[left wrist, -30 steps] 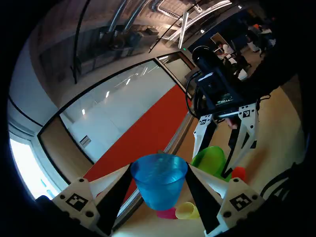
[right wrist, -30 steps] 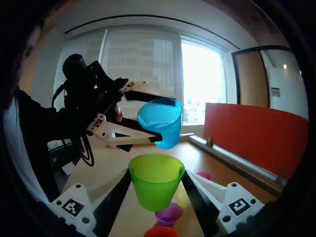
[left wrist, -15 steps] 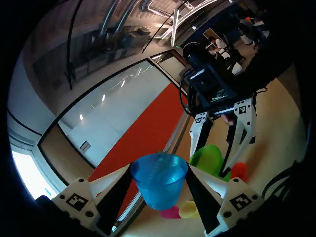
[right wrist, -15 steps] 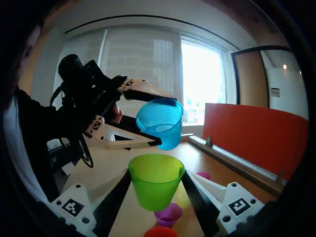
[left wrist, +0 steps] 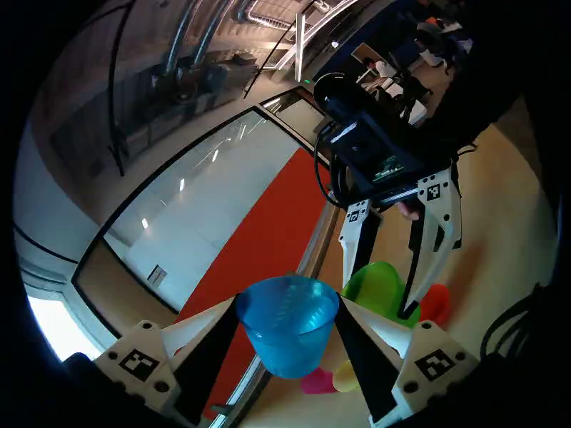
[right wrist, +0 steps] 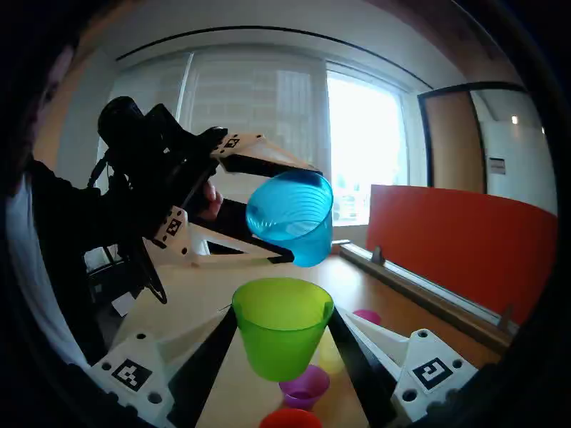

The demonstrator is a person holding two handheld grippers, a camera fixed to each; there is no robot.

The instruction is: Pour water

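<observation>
While tilted, blue cup (right wrist: 291, 217) — in left claw (left wrist: 286, 303)

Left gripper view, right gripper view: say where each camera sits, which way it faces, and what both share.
Left gripper view: rides on the left gripper, tilted, looking past its blue cup at the right gripper and the hand holding it.
Right gripper view: rides on the right gripper, level, looking over its green cup toward the window; a sleeve shows.
Shared: both cups, both grippers, the red panel.
</observation>
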